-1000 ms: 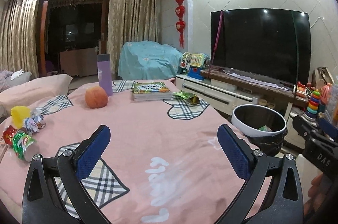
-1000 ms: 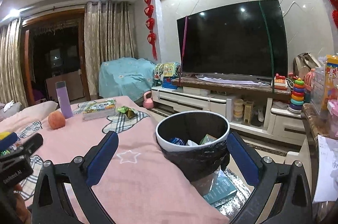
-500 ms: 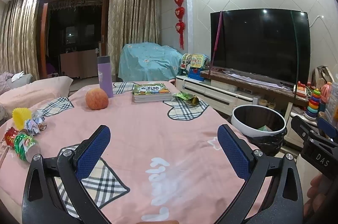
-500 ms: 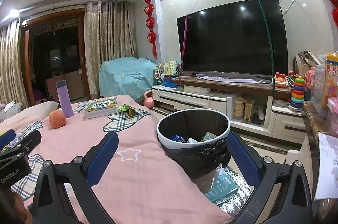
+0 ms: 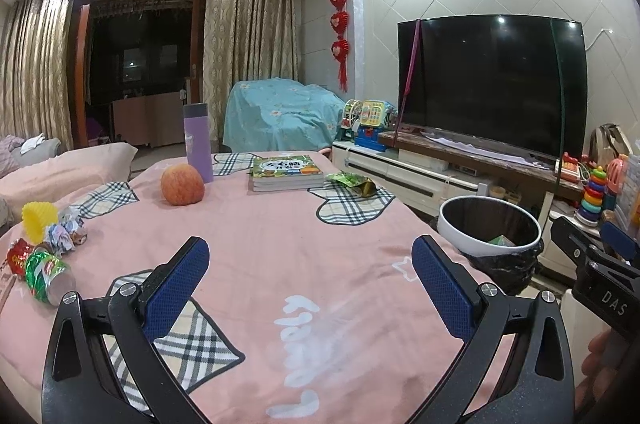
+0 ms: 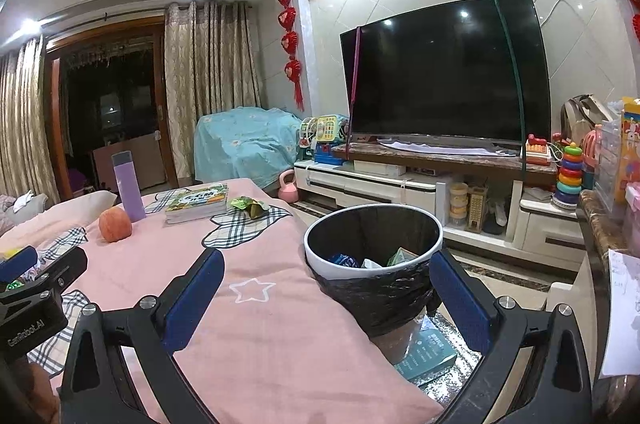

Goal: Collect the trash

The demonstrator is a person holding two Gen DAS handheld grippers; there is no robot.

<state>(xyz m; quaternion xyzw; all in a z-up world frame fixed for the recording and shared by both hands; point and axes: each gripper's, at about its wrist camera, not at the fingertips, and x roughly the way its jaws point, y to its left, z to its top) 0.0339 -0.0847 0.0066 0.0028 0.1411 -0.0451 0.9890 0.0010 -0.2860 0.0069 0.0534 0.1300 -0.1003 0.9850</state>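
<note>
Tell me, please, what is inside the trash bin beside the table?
The trash bin, lined with a black bag, holds a blue wrapper, white paper and something green. Its wall hides anything deeper.

Right tool (image 6: pixel 324 288): blue-padded fingers (image 6: pixel 195 294) spread wide, nothing between them.
Trash bin (image 6: pixel 320 260): white rim, black liner, just off the edge of the pink-covered worktop (image 6: pixel 260 316); wrappers and paper scraps inside.
Teal box (image 6: pixel 430 352): on the floor at the bin's base.
Green snack wrapper (image 6: pixel 250 205): on the worktop, beyond the bin to its left.
Book stack (image 6: pixel 198 204): touching or just left of the wrapper.
Purple bottle (image 6: pixel 128 186): upright, left of the books.
Apple (image 6: pixel 115 224): near the bottle's foot.
Left tool (image 6: pixel 36 284): far left of the bin, partly in view.
Television (image 6: pixel 444 80): behind the bin, on a white cabinet (image 6: pixel 380 184).
</note>
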